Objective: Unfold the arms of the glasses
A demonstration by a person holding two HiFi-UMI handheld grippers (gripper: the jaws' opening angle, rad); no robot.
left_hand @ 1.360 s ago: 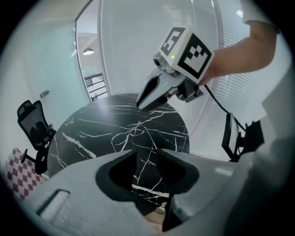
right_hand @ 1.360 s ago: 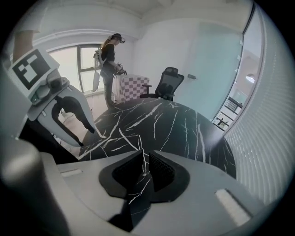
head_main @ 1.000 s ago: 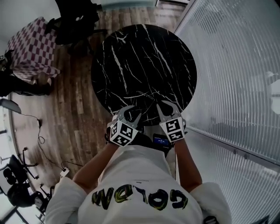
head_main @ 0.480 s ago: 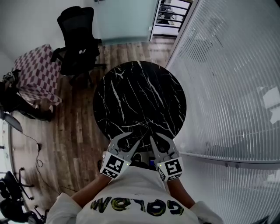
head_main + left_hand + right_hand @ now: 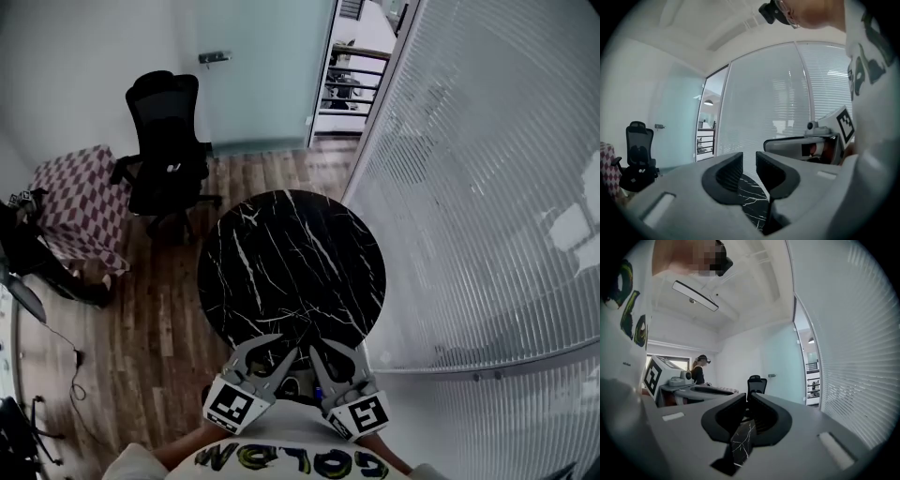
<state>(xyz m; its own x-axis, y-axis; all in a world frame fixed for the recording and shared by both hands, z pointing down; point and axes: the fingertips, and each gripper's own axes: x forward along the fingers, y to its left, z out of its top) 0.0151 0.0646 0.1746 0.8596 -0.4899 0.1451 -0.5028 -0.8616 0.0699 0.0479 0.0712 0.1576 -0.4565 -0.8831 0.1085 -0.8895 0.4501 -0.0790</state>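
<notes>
Both grippers are empty above the black marble table (image 5: 291, 262). Left gripper (image 5: 749, 164) jaws have just been closing and stand apart. Right gripper (image 5: 746, 401) jaws stand together.

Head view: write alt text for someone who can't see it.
Seen from above, the left gripper and right gripper are held side by side, both empty, at the near edge of a round black marble table; the left gripper's jaws have just been closing on nothing. A black office chair stands beyond it on a wood floor.
</notes>
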